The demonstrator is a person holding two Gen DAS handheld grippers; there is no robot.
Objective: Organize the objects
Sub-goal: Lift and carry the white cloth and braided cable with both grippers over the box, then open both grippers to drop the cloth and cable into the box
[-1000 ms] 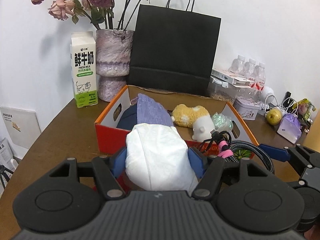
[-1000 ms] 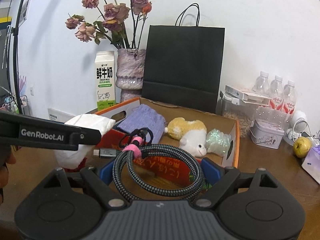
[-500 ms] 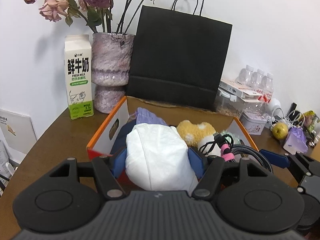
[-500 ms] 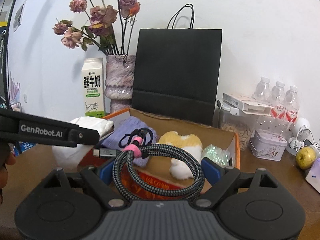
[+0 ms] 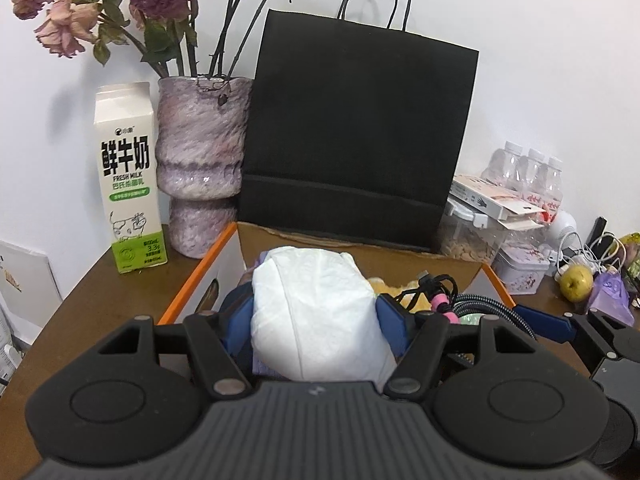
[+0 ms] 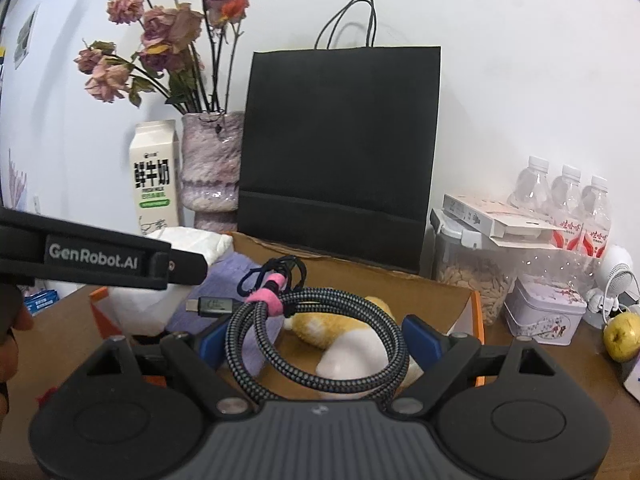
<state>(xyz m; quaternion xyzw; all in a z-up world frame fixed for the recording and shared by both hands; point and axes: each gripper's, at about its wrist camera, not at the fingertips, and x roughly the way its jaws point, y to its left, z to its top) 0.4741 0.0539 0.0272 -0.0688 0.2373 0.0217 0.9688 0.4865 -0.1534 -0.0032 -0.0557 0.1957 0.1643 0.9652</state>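
"FRESH MILK" on milk carton (image 5: pixel 127 178), "GenRobot.AI" on left gripper (image 6: pixel 94 257)

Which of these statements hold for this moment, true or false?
1. The left tool grips a white padded bundle. True.
2. The right tool is empty. False: it holds a coiled braided cable tied with a pink strap.
3. The milk carton lies inside the cardboard box. False: it stands upright on the table, beside the vase.
4. A black paper bag stands behind the box. True.
5. A yellow and white plush toy lies in the box. True.
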